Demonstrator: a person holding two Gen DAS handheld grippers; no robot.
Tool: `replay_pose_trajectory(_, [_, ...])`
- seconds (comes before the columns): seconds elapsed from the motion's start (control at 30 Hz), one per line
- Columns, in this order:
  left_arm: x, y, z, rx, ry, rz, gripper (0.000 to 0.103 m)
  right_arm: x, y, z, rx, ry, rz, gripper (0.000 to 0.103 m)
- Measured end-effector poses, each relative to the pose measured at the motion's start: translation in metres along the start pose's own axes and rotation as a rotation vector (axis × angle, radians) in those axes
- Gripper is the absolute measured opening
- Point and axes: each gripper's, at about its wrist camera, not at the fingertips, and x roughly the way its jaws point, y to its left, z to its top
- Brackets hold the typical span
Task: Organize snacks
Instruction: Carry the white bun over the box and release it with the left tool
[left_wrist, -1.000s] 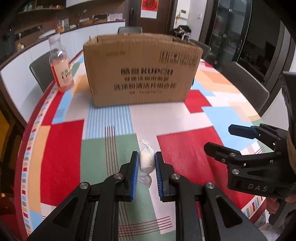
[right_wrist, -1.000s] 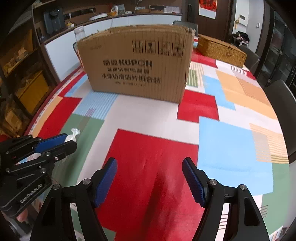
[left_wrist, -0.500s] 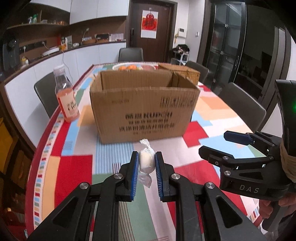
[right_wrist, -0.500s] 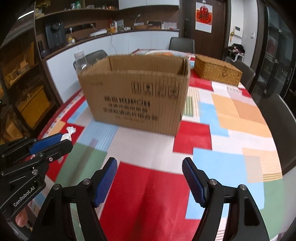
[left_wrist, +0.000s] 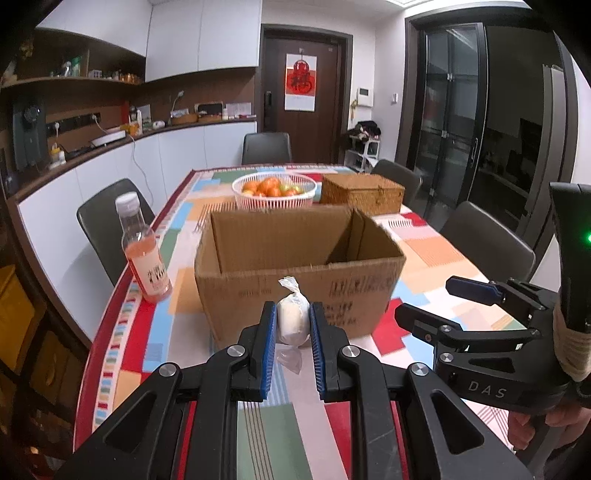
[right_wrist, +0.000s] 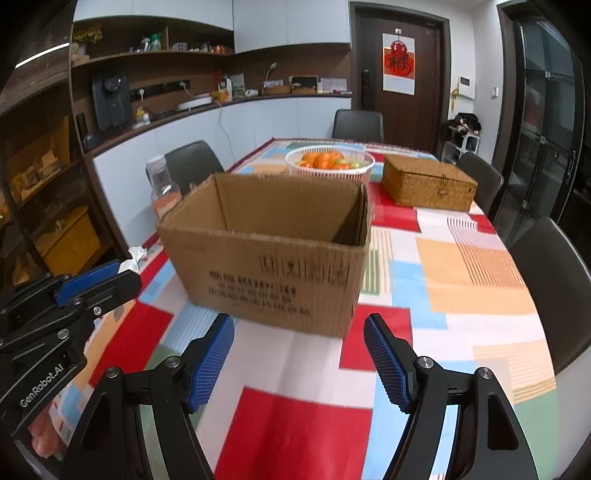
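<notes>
L gripper (left_wrist: 293, 325) is clamped on a small white snack in clear twisted wrap (left_wrist: 292, 320), blue pads (left_wrist: 268, 345) pressing both sides, wrap tails sticking out above & below. Snack is held up off the tabletop (left_wrist: 317, 435), in front of the near wall of the open cardboard box (left_wrist: 299, 273); from this view it sits below the box rim.

R gripper (right_wrist: 299, 360) has its jaws spread wide w/ nothing between them, over the red patch of the patchwork cloth near the front edge. Its body reads "DAS" in the L wrist view; L gripper's body reads "GenRobot.AI" in the R wrist view.

Box stands mid-table, top open, inside looks bare as far as visible. Dark print on its near wall, too blurred to read.

Bottle w/ pink-orange drink & white cap (left_wrist: 142, 249) by the L edge of the table, beside the box; label text not legible. Behind the box: white basket of orange fruit (left_wrist: 274, 192) & a lidded wicker box (left_wrist: 362, 194) toward the far end. Red poster (left_wrist: 301, 81) on the door, character unclear.
</notes>
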Motion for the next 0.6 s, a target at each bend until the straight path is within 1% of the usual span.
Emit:
replay_pose_trajectory(0.33, [0.007,0.006,0.037,0.0,-0.056,0.017,0.019,0.004,-0.003,0.036,0.0,-0.061,-0.008,0.073])
replay_pose_trajectory(0.47, [0.011,0.008,0.051,0.003,-0.074,0.031,0.019,0.011,-0.006,0.049,0.004,-0.062,-0.012,0.073])
replay_pose_trajectory(0.6, [0.02,0.011,0.064,0.007,-0.075,0.035,0.019,0.019,-0.008,0.06,0.003,-0.058,-0.012,0.073])
